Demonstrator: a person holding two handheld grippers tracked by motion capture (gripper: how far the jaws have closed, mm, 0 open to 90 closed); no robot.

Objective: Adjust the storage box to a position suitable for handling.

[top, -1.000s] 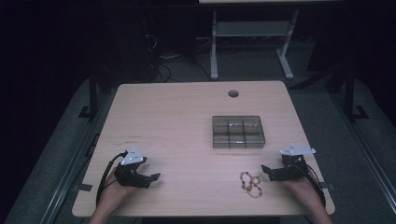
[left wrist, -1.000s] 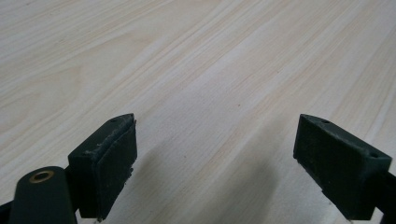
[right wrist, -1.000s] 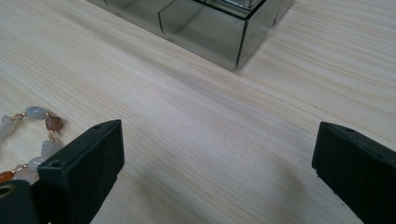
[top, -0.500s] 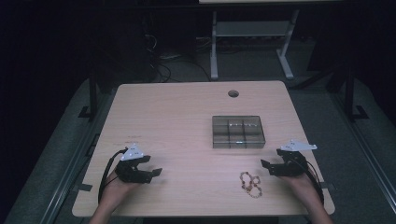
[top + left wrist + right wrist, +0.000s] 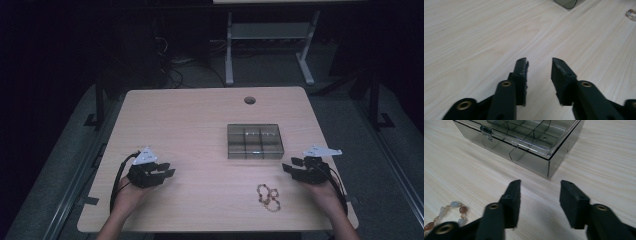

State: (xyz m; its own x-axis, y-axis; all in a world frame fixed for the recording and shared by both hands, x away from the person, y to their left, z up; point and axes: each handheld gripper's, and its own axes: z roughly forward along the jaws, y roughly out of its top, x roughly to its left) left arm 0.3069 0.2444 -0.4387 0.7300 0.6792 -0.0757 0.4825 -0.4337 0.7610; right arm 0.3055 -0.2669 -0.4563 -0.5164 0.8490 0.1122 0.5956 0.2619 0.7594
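Both tools have been drawing their jaws inward since the earlier frames, with nothing between them, and the left tool sits slightly higher and farther in over the wood than a second ago; the right tool has hardly shifted. Worktop: pale wood grain, rounded corners, a round cable hole near the far edge. Beyond it, dark floor and a white table frame. Smoky clear box sits right of centre, lid down, inner dividers visible through the top; in the right gripper view it lies just ahead of the jaws, a small clasp on its near wall. Left tool held low over bare wood at the near left, well apart from the box; in the left gripper view its jaws stand partly apart with a narrow gap, pads facing, only wood between them. Right tool at the near right, aimed toward the box's near right corner; jaws partly apart, gap somewhat wider than the left's, nothing gripped. Bead bracelet lies loose on the wood in front of the box, near the right tool but not touching it; in the right gripper view its pale and reddish beads show at the lower left, beside the left jaw.
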